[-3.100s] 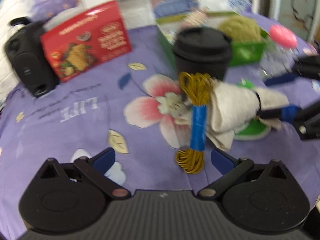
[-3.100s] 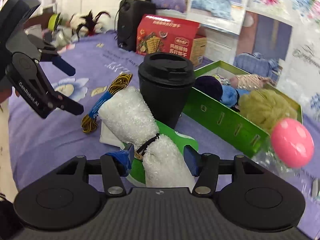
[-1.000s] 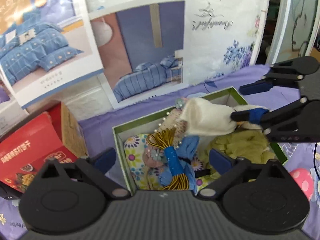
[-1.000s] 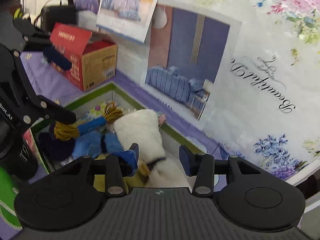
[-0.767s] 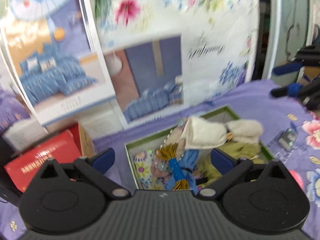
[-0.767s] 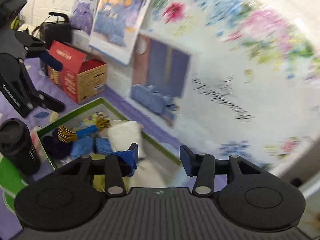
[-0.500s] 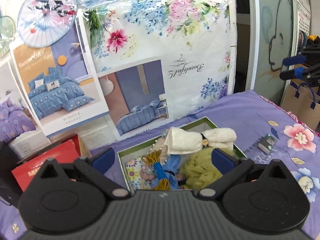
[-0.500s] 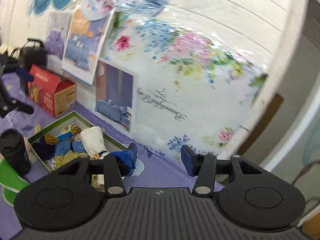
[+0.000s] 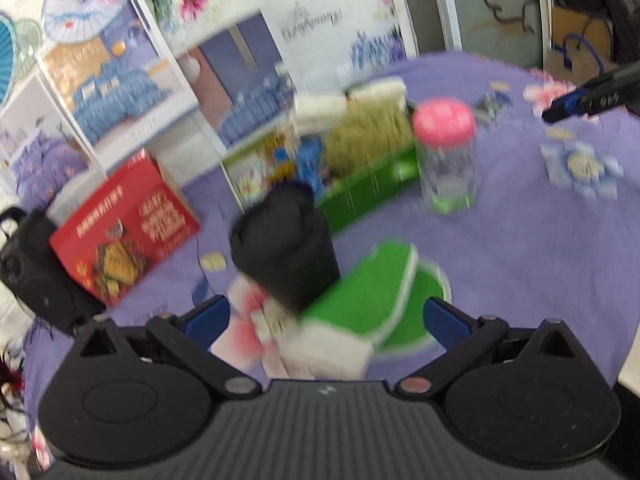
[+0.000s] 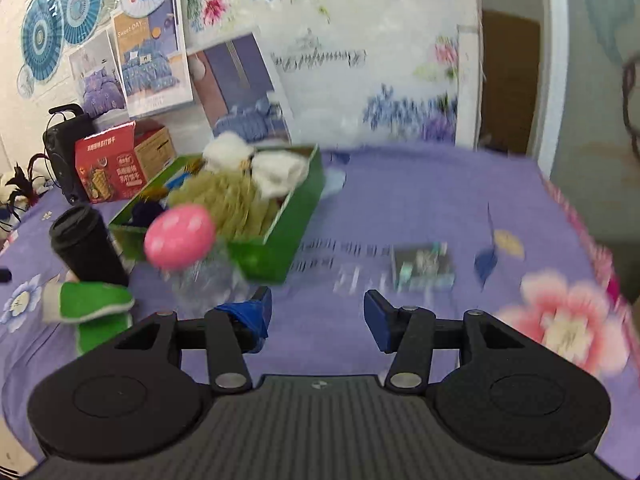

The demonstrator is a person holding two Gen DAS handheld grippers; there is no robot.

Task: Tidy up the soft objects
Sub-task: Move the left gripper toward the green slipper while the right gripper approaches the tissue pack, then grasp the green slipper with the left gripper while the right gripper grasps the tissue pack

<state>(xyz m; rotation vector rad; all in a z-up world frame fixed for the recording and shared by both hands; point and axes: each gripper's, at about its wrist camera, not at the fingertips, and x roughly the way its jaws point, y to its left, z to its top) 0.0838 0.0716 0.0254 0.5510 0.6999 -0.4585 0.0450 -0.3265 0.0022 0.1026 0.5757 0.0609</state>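
Hovering empty, my left gripper (image 9: 326,316) gapes and my right gripper (image 10: 316,314) is opening, since the towel (image 10: 276,174) lies in the far box (image 10: 280,252).

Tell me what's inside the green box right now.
Inside the green box: a white rolled towel on top at the far end, an olive fluffy bundle, blue and yellow pieces. Whatever lies beneath them is covered; blur hides detail.

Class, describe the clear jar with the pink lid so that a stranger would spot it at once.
Find the green box of soft things on the purple flowered cloth. The jar stands upright just outside its front wall. It alone is see-through, with a round pink lid.
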